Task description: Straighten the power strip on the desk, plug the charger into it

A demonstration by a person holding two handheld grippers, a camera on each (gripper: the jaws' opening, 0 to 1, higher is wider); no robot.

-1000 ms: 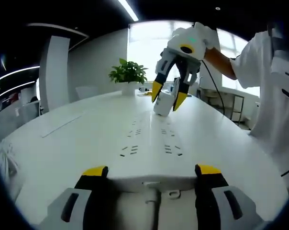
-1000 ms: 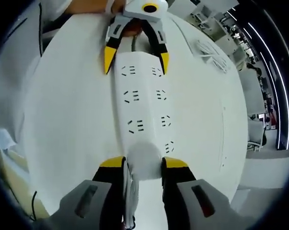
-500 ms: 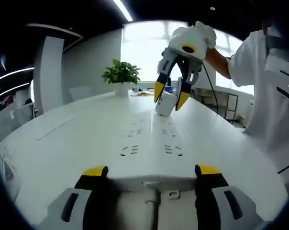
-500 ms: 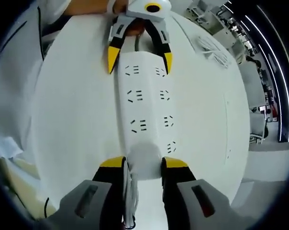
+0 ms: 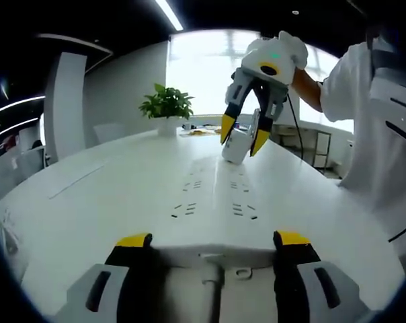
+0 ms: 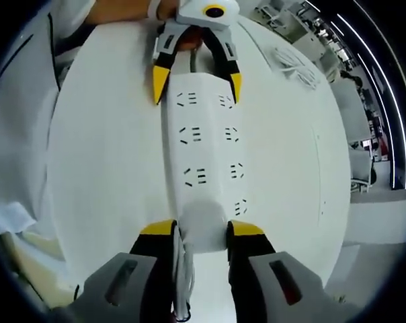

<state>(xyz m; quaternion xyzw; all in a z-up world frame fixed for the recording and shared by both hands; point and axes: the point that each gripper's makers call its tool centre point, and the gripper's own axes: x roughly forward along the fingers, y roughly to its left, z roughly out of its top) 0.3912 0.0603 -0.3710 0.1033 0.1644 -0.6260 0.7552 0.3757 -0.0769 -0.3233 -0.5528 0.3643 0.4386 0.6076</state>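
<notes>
- The power strip (image 6: 206,161) lies flat on the white desk (image 6: 102,168), running lengthwise from the near end at the left gripper to the far end under the right gripper.
- Left gripper (image 5: 210,240): in the left gripper view its 2 yellow-tipped jaws stand one on each side of the strip's cable end. In the right gripper view the same gripper (image 6: 196,77) straddles that end. The jaws are spread to the strip's width; whether they press its sides cannot be told. Judgement: this placement braces the strip against sliding or twisting.
- Right gripper (image 6: 195,232): its jaws pinch the white charger (image 6: 203,225) on both sides, a white lead trailing down beside the left jaw.
- In the left gripper view the right gripper (image 5: 242,136) hangs over the far end with the charger (image 5: 234,145) tilted, its lower corner close to the strip; contact cannot be confirmed.
- Judgement: the charger is held above the far sockets for insertion, which is not yet done. The tilt must be levelled so the pins meet the slots squarely.
- Beyond the desk stands a potted plant (image 5: 165,108); a person's white sleeve (image 5: 364,87) occupies the right.
</notes>
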